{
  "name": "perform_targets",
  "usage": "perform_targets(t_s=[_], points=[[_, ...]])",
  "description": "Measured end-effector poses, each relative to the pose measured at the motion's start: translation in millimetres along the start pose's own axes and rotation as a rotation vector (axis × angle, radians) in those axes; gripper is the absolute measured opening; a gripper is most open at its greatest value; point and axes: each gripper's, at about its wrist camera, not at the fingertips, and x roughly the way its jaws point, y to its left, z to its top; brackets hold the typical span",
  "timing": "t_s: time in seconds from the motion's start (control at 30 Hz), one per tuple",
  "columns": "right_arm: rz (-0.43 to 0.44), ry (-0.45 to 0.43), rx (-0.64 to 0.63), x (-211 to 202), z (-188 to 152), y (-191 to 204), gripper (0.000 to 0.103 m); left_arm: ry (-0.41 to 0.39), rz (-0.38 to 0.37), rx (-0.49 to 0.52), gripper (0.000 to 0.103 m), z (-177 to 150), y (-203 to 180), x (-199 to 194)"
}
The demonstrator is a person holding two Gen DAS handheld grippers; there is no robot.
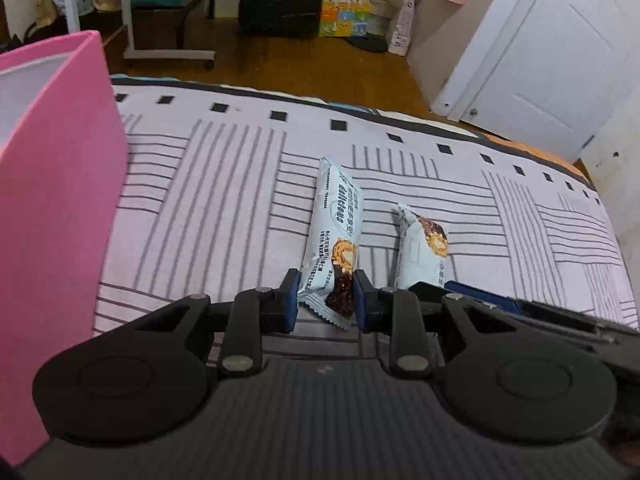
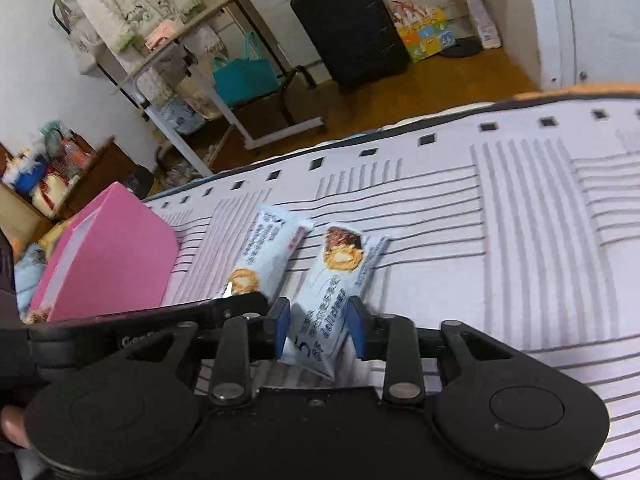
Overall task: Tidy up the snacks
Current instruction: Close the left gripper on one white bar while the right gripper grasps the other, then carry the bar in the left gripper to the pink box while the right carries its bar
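Straddling two pale-blue foil-wrapped snack bars lying side by side mid-mattress (image 1: 224, 184): your left gripper (image 1: 326, 300) and right gripper (image 2: 318, 326), jaws apart, nothing clamped yet. Close squarely, then carry to pink box (image 1: 60, 200) at left edge.

"delicious" on left snack packet (image 1: 338, 216), "delicious" and "5" on right snack packet (image 2: 334, 304)

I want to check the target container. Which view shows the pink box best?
The right wrist view: the whole pink box shows there, lying on the bed left of the snack bars. The left wrist view shows only one near side wall, cut by the picture edge.
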Motion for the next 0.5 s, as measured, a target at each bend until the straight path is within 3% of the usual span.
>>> perform_targets(t_s=[0.17, 0.43, 0.5], points=[[-0.027, -0.010, -0.021, 5.1, -4.1, 1.1, 0.048, 0.008, -0.003, -0.020, 0.026, 2.2, 5.1, -0.2], [-0.033, -0.009, -0.213, 9.0, -17.8, 26.3, 0.049, 0.009, 0.010, -0.047, 0.026, 4.7, 10.7, 0.9], [-0.081, -0.019, -0.246, 11.5, -20.2, 33.0, 0.048, 0.009, 0.012, -0.043, 0.026, 3.0, 8.8, 1.2]])
